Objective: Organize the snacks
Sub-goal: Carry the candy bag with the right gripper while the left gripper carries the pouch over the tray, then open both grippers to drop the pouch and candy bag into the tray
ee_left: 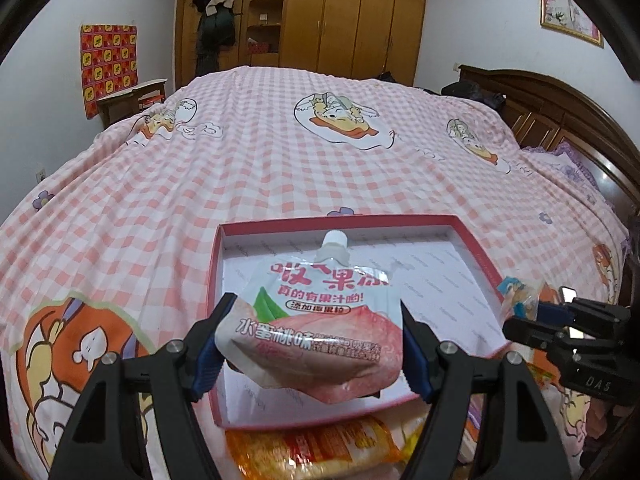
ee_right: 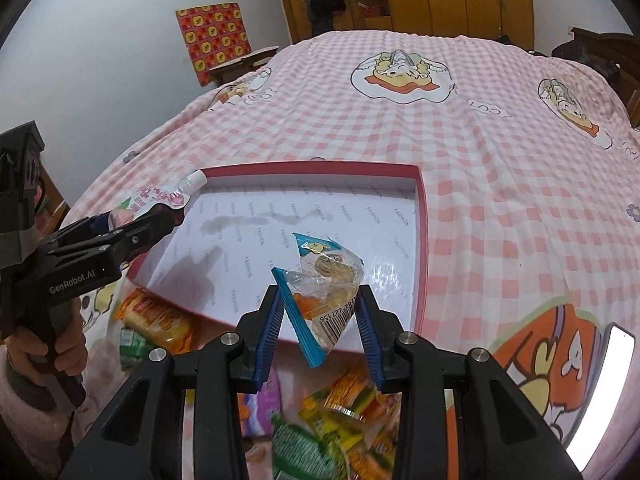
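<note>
The left gripper [ee_left: 312, 344] is closed on a peach jelly pouch [ee_left: 316, 320] with a white cap, its blue pads pressing the pouch's lower sides as it hangs above the near left part of a shallow red-rimmed box [ee_right: 422, 240] lying on the pink checked bedspread [ee_right: 500, 168]. The right gripper [ee_right: 320, 320] pinches a clear snack bag [ee_right: 328, 284] with blue edges over the box's near edge. More snack packets [ee_right: 160, 320] lie heaped on the bedspread just in front of the box.
</note>
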